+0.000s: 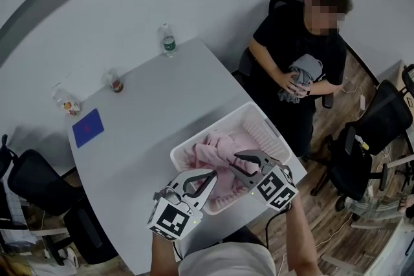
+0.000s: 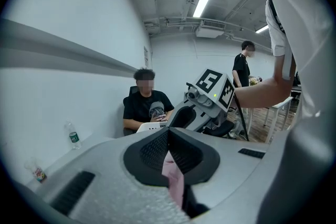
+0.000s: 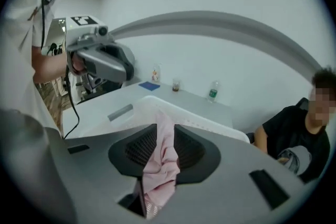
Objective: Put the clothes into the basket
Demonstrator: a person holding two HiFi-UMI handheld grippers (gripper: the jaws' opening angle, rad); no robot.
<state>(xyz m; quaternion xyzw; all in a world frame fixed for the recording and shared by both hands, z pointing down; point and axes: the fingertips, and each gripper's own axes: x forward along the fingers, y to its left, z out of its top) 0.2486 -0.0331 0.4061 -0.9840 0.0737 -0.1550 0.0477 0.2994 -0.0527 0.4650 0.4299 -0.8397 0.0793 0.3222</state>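
Observation:
A white slatted basket stands at the table's near right corner, with a pink garment heaped inside it. Both grippers hover over the basket's near side. My left gripper is shut on a fold of the pink cloth, which shows between its dark pads in the left gripper view. My right gripper is also shut on the pink cloth, which bunches up between its pads. The basket's rim lies just beyond the right jaws.
A seated person in black holds a grey garment at the table's far right. On the grey table are a water bottle, a cup, a blue pad and a small packet. Office chairs stand around.

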